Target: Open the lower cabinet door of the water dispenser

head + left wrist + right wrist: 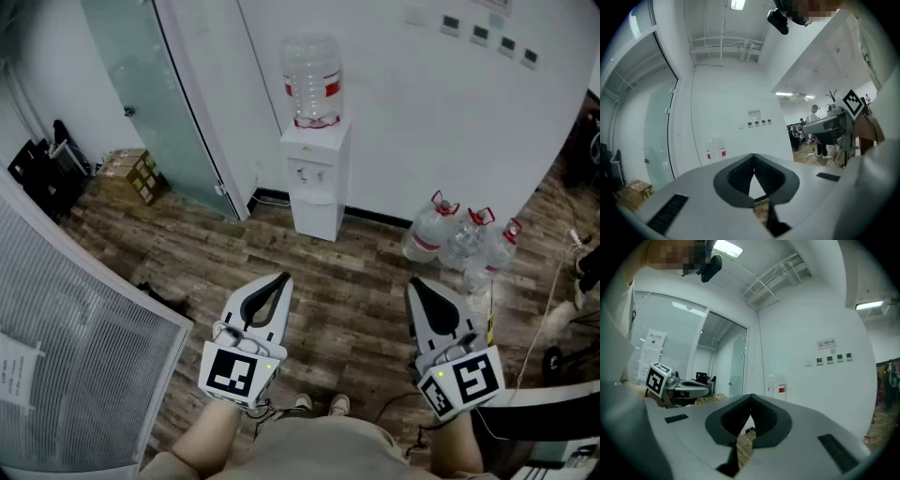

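At twelve o'clock in the head view, the water dispenser (316, 178) stands against the white wall (422, 112) with a bottle (312, 80) seated on top. Its lower cabinet door (315, 214) sits flush and closed. The left gripper (280, 278) at seven o'clock and the right gripper (416, 283) at five o'clock are both held level, well apart from the dispenser, over wood floor (347, 272). Spare bottles (459, 239) sit at two o'clock, clear of the likely path.

Left gripper view: the left gripper (753, 158) is clenched, tips meeting, with nothing between them. The dispenser's bottle (715, 150) shows at eleven o'clock, far beyond the jaws.

Right gripper view: the right gripper (750, 400) is likewise clenched on nothing. The bottle (777, 385) appears at one o'clock, distant.

Assessment: no part of the task is done. The approach, opening of the jaws, taking hold of the door and the pull all remain. Which tong will do the work cannot be judged.
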`<state>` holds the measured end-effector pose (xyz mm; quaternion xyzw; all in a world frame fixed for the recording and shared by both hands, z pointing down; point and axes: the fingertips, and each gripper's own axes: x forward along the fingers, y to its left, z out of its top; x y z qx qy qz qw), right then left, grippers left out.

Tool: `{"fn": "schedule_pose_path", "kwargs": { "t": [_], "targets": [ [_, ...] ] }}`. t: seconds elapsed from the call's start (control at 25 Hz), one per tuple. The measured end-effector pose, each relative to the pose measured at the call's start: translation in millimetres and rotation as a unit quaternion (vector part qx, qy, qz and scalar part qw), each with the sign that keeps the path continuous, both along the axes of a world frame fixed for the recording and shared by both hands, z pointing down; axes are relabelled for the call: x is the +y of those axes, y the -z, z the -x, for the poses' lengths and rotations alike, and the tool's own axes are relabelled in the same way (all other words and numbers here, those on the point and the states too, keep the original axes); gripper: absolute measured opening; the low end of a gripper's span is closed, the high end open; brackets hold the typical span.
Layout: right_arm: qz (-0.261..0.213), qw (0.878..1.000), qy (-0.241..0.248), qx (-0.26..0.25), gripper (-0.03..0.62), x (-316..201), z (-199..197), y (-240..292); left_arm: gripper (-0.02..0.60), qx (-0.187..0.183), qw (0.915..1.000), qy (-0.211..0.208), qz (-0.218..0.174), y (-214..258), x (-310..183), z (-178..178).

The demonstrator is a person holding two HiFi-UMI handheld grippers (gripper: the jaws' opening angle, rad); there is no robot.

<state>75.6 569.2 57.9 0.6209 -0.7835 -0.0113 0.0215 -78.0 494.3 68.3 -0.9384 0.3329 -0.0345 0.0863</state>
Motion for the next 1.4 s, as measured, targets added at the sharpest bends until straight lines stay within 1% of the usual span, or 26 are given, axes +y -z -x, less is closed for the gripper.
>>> {"fn": "schedule_pose_path", "kwargs": {
  "t": [0.12,0.28,0.48,0.6,0.8,1.08,1.28,1.4],
  "targets": [
    [-0.002,1.000,0.004,-0.012,0.006,3,-5,-1,0.006,-0.001,1.0000,0.003,0.001,-1,3,-3],
    [0.003,1.000,-0.001,-0.006,0.006,4,-16,-5,0.006,-0.003,1.0000,0.005,0.002,-3,6,-9],
    [0.008,1.000,0.001,-0.005,0.006,10,-29,-15,0.006,-0.009,0.9998,0.015,-0.001,-11,10,-16],
    [0.012,1.000,0.004,-0.008,0.006,14,-37,-21,0.006,-0.007,0.9998,0.020,0.004,-14,13,-22],
    [0.015,1.000,0.010,-0.009,0.006,13,-45,-31,0.006,-0.007,0.9998,0.019,0.006,-21,17,-31],
    [0.017,1.000,0.016,-0.003,0.006,-8,-50,-52,0.006,-0.005,0.9998,0.016,-0.009,-36,-2,-41],
    [0.015,1.000,0.016,0.005,0.006,-39,-49,-64,0.006,-0.013,0.9998,0.010,-0.015,-45,-34,-48],
    [0.024,0.999,0.021,0.016,0.006,-62,-47,-73,0.006,-0.008,0.9999,0.006,-0.010,-48,-57,-51]
  ]
}}
